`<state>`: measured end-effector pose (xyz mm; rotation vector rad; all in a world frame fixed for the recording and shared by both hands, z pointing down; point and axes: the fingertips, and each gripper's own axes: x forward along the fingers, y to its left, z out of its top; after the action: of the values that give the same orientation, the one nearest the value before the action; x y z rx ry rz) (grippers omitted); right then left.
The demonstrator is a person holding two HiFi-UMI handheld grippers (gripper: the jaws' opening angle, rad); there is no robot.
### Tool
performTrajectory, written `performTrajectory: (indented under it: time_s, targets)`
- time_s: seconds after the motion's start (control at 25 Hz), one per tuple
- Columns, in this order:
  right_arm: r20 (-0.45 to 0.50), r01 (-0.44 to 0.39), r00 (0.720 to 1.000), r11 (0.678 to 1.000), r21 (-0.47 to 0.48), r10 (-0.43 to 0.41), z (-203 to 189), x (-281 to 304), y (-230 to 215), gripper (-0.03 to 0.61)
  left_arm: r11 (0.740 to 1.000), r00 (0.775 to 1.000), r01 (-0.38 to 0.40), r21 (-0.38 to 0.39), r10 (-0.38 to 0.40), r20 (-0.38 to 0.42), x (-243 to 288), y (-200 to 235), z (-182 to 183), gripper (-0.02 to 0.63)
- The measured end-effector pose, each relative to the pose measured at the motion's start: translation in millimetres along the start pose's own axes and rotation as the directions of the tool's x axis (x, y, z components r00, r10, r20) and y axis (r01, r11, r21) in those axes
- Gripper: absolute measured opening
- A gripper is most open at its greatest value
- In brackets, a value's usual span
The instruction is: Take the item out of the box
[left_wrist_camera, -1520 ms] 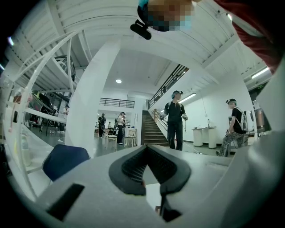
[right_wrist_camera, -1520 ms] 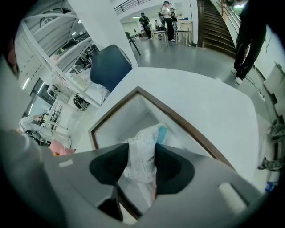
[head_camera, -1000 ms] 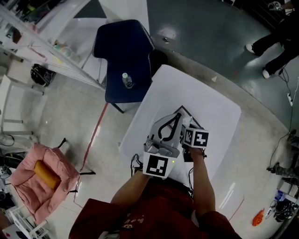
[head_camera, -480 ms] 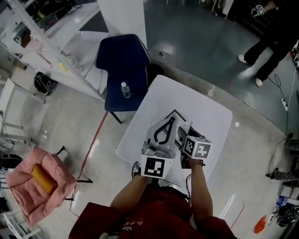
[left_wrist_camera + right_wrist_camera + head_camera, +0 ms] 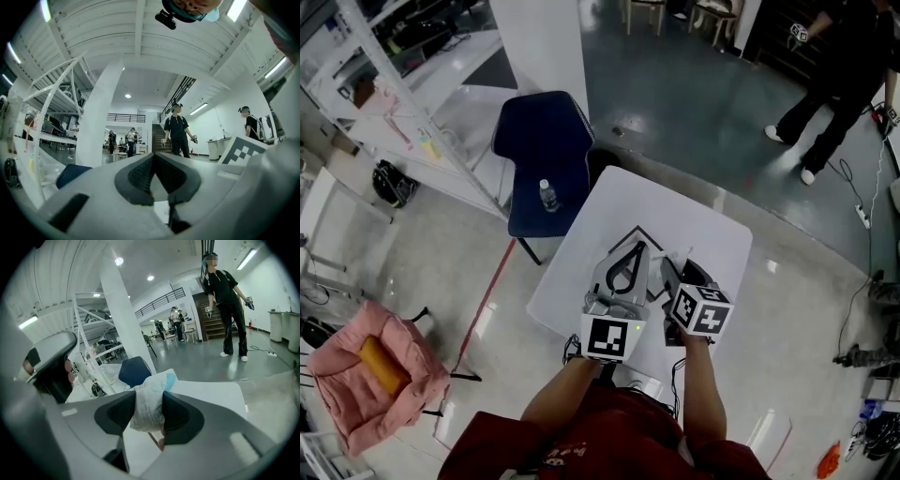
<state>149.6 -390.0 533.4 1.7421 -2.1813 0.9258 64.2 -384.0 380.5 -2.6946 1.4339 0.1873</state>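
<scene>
– Where was the packet [image 5: 152, 385]?
– Pinched between the jaws of the right gripper [image 5: 150, 404], held above the white table [image 5: 675, 202].
– And the box [image 5: 623, 240]?
– On the table, beneath both grippers; they hid its inside, so I couldn't tell what it held.
– The left gripper [image 5: 153, 159]?
– Jaw tips together, nothing caught between them, just left of the right one.
</scene>
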Motion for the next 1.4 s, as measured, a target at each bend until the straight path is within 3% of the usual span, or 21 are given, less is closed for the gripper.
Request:
performTrajectory:
  time_s: [0.4, 0.72, 0.96, 1.4]
  targets:
    - [0.177, 0.006, 0.984, 0.998, -0.057, 0.004, 30, -84, -2, 0.178, 1.0, 0.999, 0.014, 0.004, -0.014, 0.044, -25, -50, 31, 0.002]
    - [0.322, 0.024, 0.947, 0.996, -0.092, 0.007, 56, -151, 2, 0.178, 1.0, 0.997, 0.012, -0.002, -0.012, 0.077, -43, -80, 61, 0.002]
    - [0.443, 0.039, 0.896, 0.989, -0.146, 0.03, 78, -204, 13, 0.179, 1.0, 0.996, 0.024, -0.001, -0.024, 0.084, -55, -104, 79, 0.002]
    - [0.65, 0.148, 0.759, 0.96, -0.237, 0.044, 109, -284, 32, 0.179, 0.999, 0.991, 0.045, 0.0, -0.045, 0.129, -72, -131, 115, 0.002]
